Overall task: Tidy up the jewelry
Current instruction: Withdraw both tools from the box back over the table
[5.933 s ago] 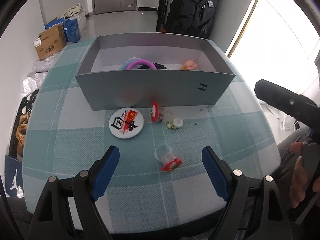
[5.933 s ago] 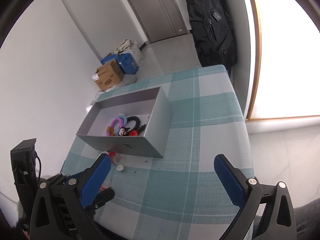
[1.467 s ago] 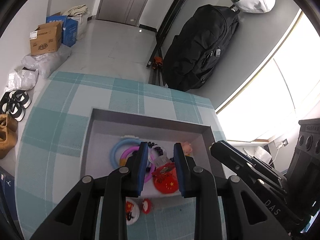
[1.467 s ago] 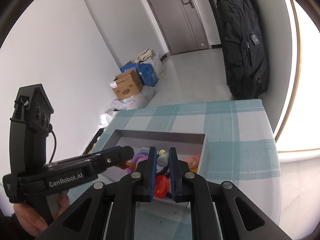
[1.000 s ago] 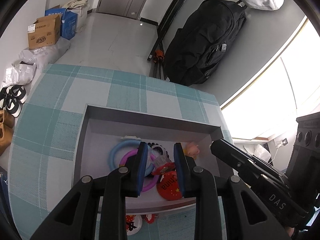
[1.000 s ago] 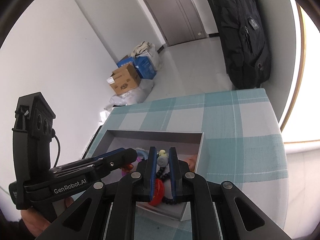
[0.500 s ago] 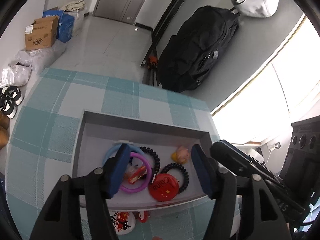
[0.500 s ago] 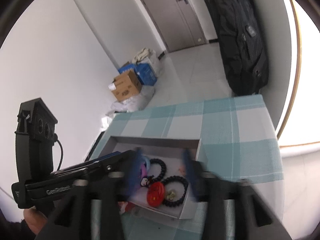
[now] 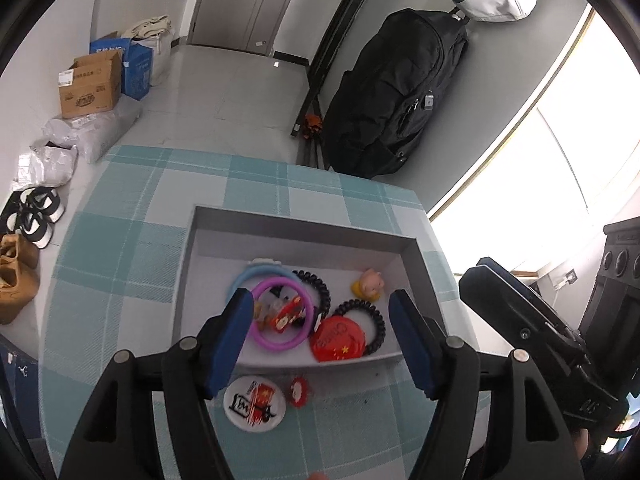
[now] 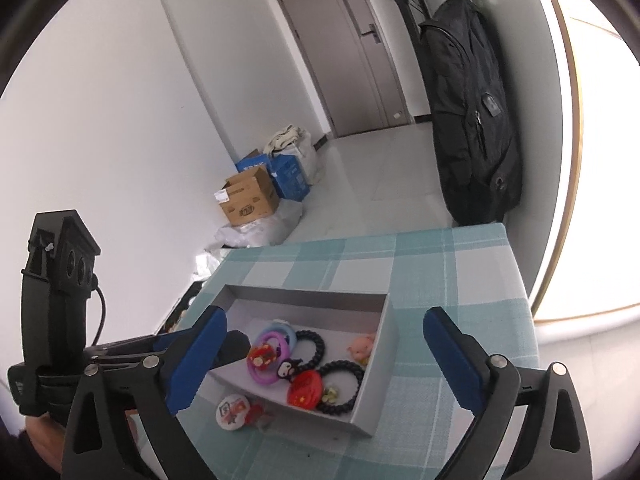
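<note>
A grey open box (image 9: 304, 228) (image 10: 382, 344) sits on the teal checked tablecloth. Inside lie a purple ring (image 9: 282, 314), a blue ring (image 9: 244, 276), two black coil hair ties (image 9: 374, 320), a pink pig charm (image 9: 370, 284), a red China badge (image 9: 338, 338) (image 10: 306, 388) and a small red clip (image 9: 286, 312). My left gripper (image 9: 320, 332) is open and empty above the box's near side. My right gripper (image 10: 324, 356) is open and empty above the box. A white round badge (image 9: 254, 402) (image 10: 231, 405) and a small red charm (image 9: 298, 386) lie on the cloth in front of the box.
The table (image 9: 120, 264) ends close to the box on the right, by a bright window. A black backpack (image 9: 396, 92) hangs on the far wall. Cardboard boxes (image 9: 90, 84) and shoes (image 9: 34, 212) lie on the floor to the left.
Both grippers, shut on small items 1.5 s ago, have opened over the box. The red China badge, the red clip and a small pale item now lie inside it.
</note>
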Available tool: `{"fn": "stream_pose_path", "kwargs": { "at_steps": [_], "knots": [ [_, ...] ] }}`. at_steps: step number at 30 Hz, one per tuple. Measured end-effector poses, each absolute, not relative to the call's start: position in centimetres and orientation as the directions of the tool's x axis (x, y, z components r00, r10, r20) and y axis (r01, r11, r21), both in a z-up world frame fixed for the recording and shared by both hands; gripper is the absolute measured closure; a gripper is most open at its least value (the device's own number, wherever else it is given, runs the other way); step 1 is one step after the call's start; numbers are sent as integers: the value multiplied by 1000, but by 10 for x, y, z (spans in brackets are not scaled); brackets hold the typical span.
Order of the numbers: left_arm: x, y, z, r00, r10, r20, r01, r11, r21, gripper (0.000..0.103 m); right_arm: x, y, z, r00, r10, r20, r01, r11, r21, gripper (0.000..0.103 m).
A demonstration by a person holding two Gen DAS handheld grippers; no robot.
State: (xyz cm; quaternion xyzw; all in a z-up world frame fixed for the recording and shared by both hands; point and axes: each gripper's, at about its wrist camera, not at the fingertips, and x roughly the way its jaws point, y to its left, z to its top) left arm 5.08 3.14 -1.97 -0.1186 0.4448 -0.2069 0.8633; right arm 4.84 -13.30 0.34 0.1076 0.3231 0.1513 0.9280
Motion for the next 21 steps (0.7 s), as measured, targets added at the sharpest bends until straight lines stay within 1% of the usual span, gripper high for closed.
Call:
{"fn": "stream_pose_path", "kwargs": {
  "at_steps": [10,21],
  "knots": [
    [32,42,-15,575,-406,-710,224,913,-341,37,37,-147,-4,732,331,-596,-143,929,342,0],
    [13,60,-28,567,-342,-749,168,939,-301,37,16,-144,-11,695,319,-645,-133,938,320,0]
  ]
}}
